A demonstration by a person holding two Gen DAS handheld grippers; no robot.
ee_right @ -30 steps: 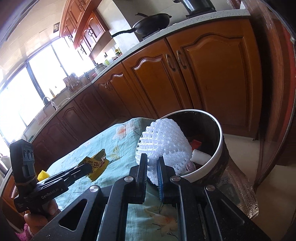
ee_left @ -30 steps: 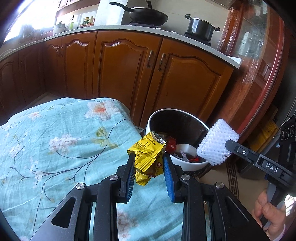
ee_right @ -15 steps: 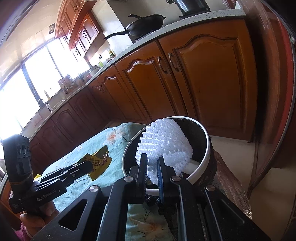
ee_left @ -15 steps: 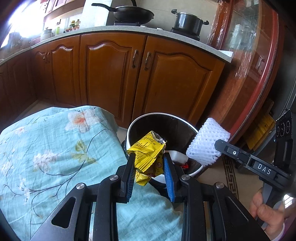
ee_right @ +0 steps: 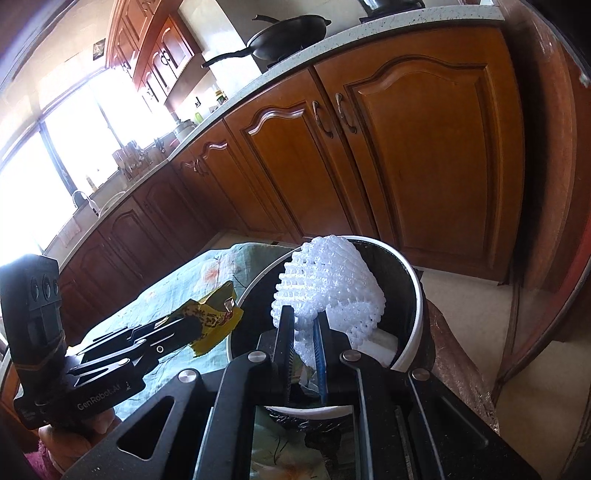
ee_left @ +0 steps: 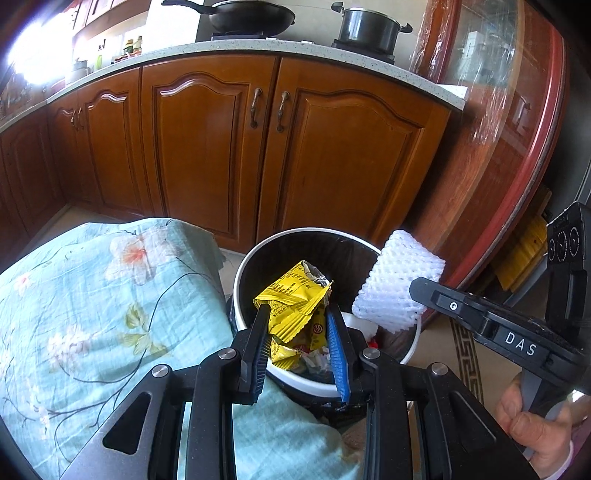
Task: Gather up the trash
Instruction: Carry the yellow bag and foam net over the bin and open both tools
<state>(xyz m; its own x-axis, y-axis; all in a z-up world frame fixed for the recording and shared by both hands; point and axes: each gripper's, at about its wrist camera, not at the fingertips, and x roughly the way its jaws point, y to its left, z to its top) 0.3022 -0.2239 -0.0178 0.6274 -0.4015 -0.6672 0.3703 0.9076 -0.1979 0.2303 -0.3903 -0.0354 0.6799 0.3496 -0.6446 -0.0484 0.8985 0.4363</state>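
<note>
Trash bin [ee_left: 255,258], white-rimmed with a dark liner, stands on the floor against the corner of the cloth-covered worktop [ee_left: 92,314], in front of the wooden cabinets [ee_left: 221,147]. Some rubbish already lies inside, too jumbled to name. A wok [ee_left: 251,18] and a pot [ee_left: 369,26] sit on the counter behind.

White foam net [ee_right: 332,288]: my right hand-held gripper [ee_right: 304,332] is clamped on its lower edge, jaws nearly together, and the net hangs over the bin's opening near the right rim.

Yellow snack wrapper [ee_left: 295,302]: crumpled, pinched between the blue pads of my left hand-held gripper [ee_left: 297,328], also above the bin mouth, at its near-left side. My fingers [ee_left: 532,428] show on the right gripper's handle.
</note>
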